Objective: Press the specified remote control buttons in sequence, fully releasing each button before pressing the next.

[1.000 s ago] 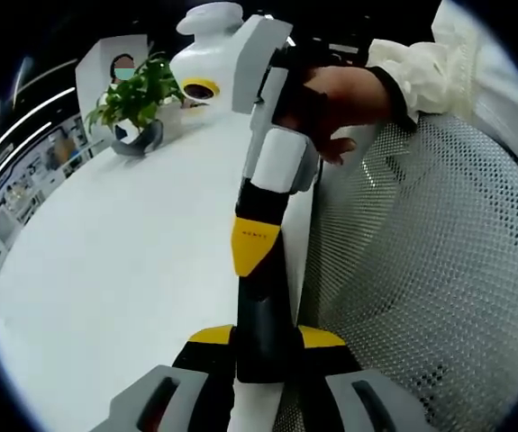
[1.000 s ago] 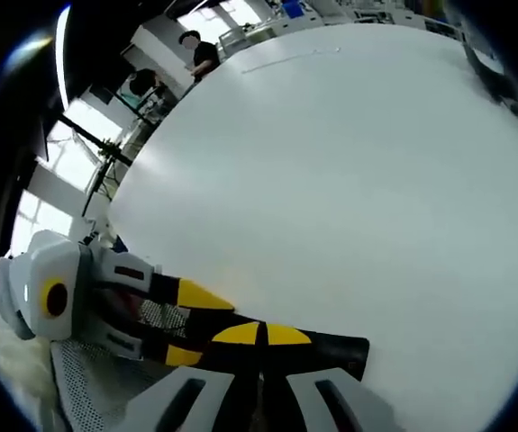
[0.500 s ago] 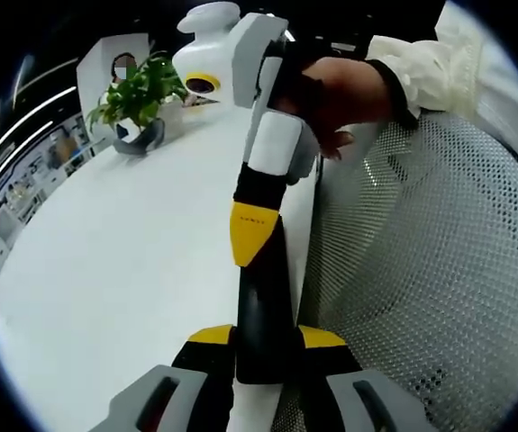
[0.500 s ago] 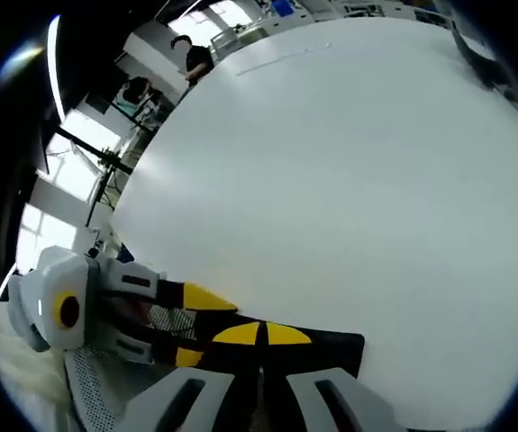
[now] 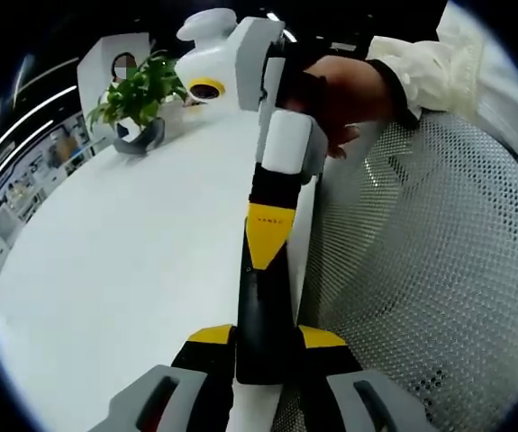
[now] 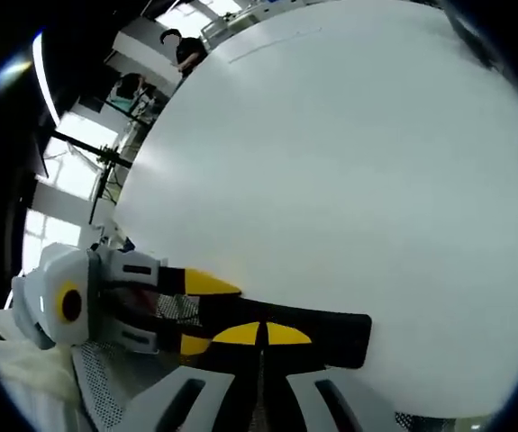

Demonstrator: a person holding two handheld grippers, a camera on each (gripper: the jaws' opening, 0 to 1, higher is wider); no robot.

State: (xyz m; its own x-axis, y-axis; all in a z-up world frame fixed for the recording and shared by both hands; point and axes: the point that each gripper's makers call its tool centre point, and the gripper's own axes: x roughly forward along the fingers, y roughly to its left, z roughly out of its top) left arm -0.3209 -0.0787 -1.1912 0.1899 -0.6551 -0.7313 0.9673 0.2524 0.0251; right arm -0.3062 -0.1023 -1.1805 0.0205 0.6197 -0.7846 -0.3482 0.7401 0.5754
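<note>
since a moment ago my right gripper (image 5: 269,238) has slid a little sideways along the remote (image 5: 263,306), and in the right gripper view more of the black body now stretches out to the left under my tips. my left gripper (image 5: 266,337) hasn't shifted; its jaws are clamped on the sides of the remote, holding it out over the edge of the white table (image 5: 123,252), beside the mesh chair (image 5: 430,270). my right jaws are closed together into one yellow point, and that point sits on the remote's upper face, as far as i can judge touching it. the hand (image 5: 344,85) behind it grips the handle high up.

i take the step in hand to be a button press, or the move over to the next button. the buttons themselves are too dark to pick out, so i cannot tell which one lies under the point. to do it well, i'd keep the left grip steady and level so the remote doesn't tip under the push. i'd press straight down with the closed tip, not at a slant, then lift fully clear before sliding on. the potted plant (image 5: 137,94) stands well apart at the table's far side.
</note>
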